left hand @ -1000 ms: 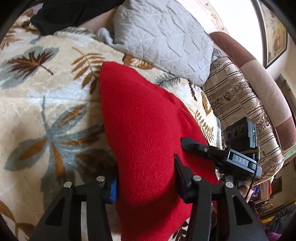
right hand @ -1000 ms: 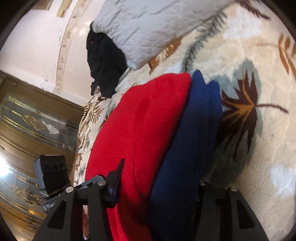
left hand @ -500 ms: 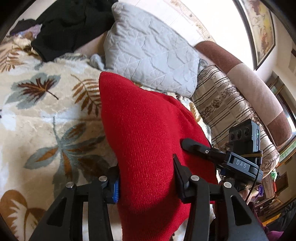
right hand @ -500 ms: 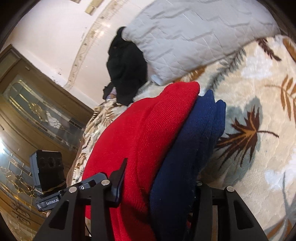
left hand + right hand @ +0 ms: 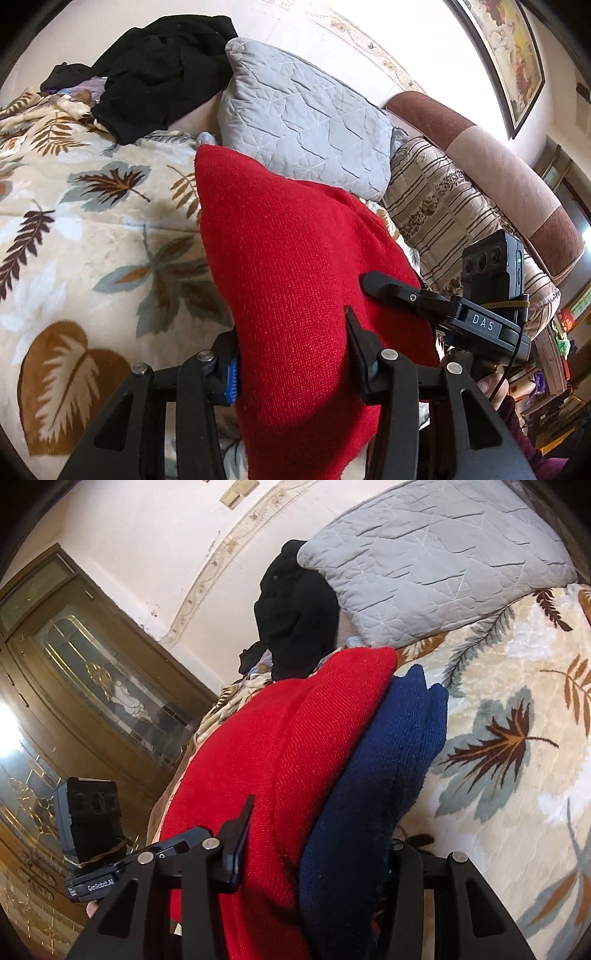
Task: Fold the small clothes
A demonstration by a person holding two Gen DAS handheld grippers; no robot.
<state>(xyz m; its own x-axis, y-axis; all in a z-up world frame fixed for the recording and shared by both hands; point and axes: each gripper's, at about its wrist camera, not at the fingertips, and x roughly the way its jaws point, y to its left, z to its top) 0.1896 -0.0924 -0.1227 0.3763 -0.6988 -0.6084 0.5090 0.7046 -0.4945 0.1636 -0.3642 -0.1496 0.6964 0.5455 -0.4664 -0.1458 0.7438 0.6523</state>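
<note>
1. Over a leaf-print blanket (image 5: 92,229), both grippers carry a stack of folded knitwear, lifted clear of the bed.
2. Left gripper (image 5: 291,365): jaws clamped across the red knit (image 5: 295,258); blue-edged pad on the left side, black finger on the right, both pressed into the fabric.
3. Right gripper (image 5: 317,853): jaws clamped on the stack, left finger against the red knit (image 5: 280,760), right finger hidden behind the blue knit (image 5: 373,794).
4. Stack order in the right wrist view: red on the left, blue just beside it on the right, touching along their length. Only the red piece shows in the left wrist view.
5. Far ends of both pieces point toward a grey quilted pillow (image 5: 306,122) at the far side of the bed; whether they touch it cannot be told.
6. Black garment (image 5: 155,70) lies crumpled far left of the pillow, partly on the blanket.
7. Striped cushion (image 5: 454,221) sits right of the pillow, against a brown headboard (image 5: 517,177).
8. Right gripper's body with its camera block visible at the right edge of the left wrist view; left gripper's at the lower left of the right wrist view.
9. Wooden glazed door (image 5: 92,686) at left in the right wrist view; framed picture (image 5: 513,59) on the far right wall.
</note>
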